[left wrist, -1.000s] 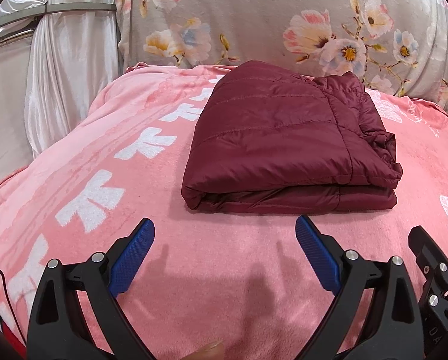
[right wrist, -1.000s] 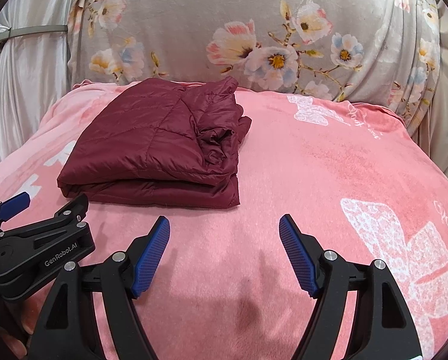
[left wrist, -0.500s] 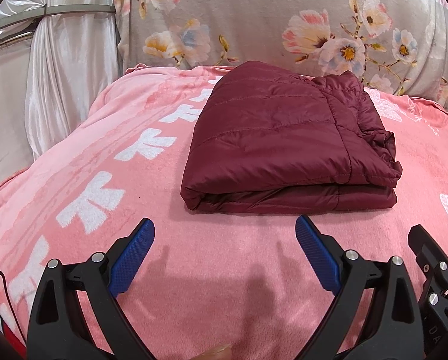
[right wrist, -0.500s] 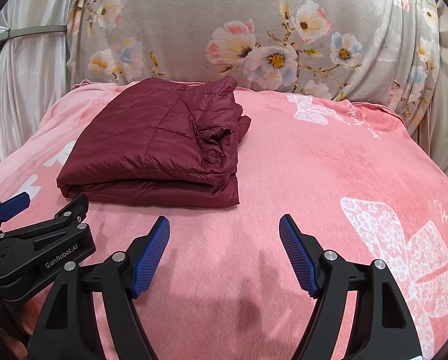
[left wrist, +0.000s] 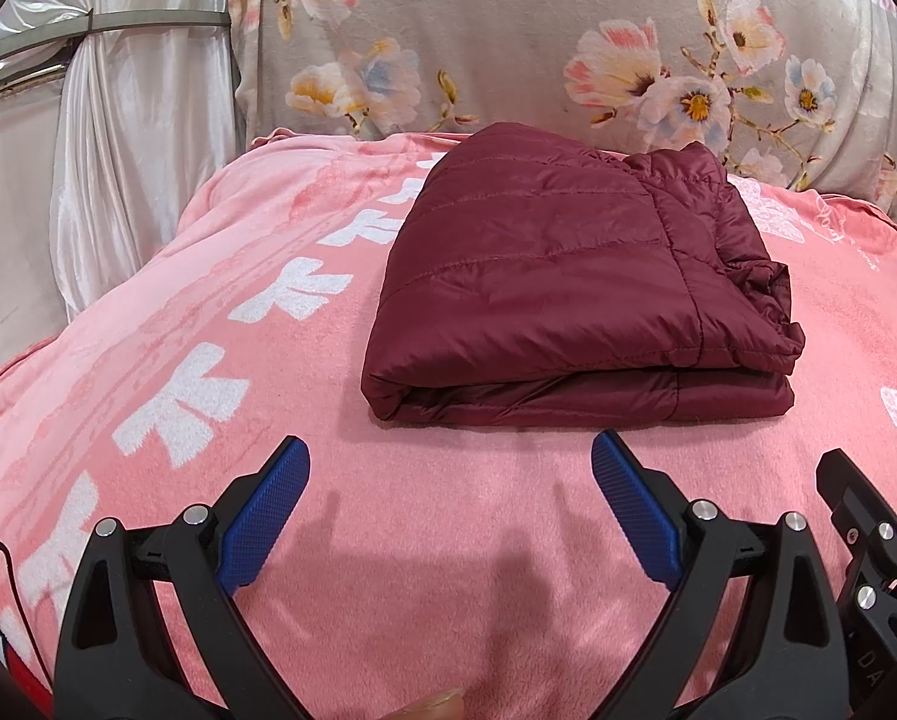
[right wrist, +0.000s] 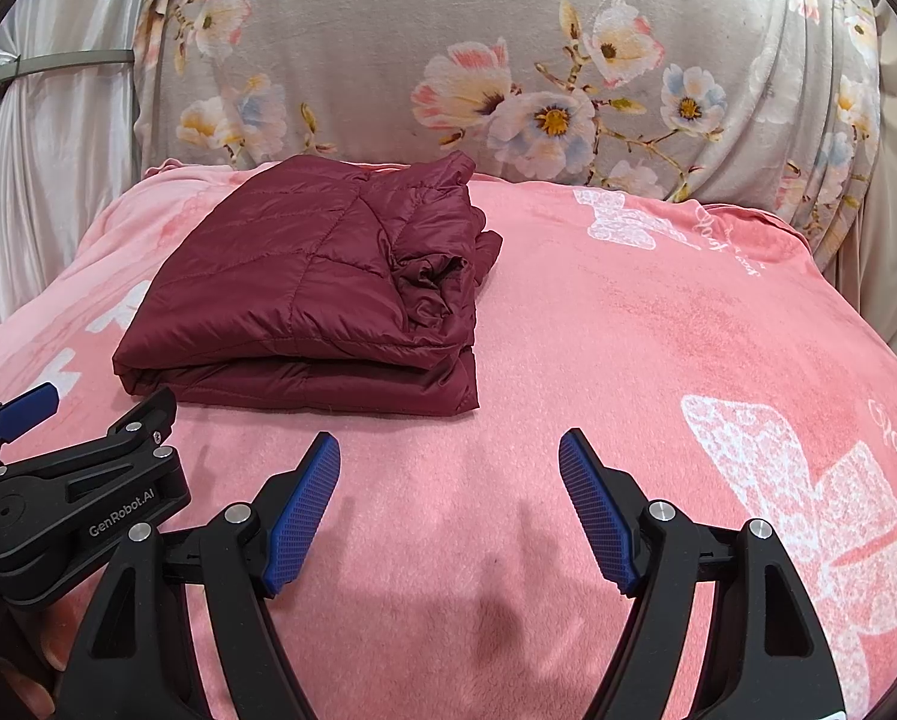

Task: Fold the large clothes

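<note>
**Jacket folded, both claws released**

1. The jacket (left wrist: 574, 282) lies folded in a compact stack on the pink blanket (left wrist: 448, 570), near the floral cover (left wrist: 508, 48) at the back.
2. The left claw (left wrist: 451, 513) is released, its 2 blue pads (left wrist: 262, 510) spread wide above the blanket, just short of the jacket's near edge, gripping nothing.
3. The right claw (right wrist: 448, 510) is likewise released and empty. It sits beside the left claw, with the jacket (right wrist: 304, 288) ahead to its left.
</note>
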The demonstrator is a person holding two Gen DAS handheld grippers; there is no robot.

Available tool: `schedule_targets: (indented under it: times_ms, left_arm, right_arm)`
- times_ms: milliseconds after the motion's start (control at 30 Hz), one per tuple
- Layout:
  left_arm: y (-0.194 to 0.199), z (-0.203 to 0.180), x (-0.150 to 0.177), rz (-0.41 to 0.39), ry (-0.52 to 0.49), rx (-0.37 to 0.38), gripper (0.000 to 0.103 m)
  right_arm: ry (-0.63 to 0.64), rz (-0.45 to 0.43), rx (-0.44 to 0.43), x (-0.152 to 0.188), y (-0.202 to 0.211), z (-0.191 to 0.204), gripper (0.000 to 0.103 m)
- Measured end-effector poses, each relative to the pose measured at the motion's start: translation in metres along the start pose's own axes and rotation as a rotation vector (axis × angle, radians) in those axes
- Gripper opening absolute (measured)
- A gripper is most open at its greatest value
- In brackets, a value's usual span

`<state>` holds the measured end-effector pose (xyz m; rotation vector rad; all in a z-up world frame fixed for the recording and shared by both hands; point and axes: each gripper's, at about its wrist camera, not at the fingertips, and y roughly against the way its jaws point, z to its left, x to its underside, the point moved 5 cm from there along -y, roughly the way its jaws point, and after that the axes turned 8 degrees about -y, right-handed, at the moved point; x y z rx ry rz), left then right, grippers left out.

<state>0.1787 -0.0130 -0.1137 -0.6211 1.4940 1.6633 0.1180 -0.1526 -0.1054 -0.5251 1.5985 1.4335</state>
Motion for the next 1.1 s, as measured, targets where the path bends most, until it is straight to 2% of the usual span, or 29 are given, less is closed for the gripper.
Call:
schedule_targets:
  times_ms: [1100]
  left_arm:
    - [0.0028,-0.0052,-0.0025,-0.003,-0.004,0.0,0.092]
  right_arm:
    - [0.001,0.001,0.0,0.0001,-0.0004,0.0,0.073]
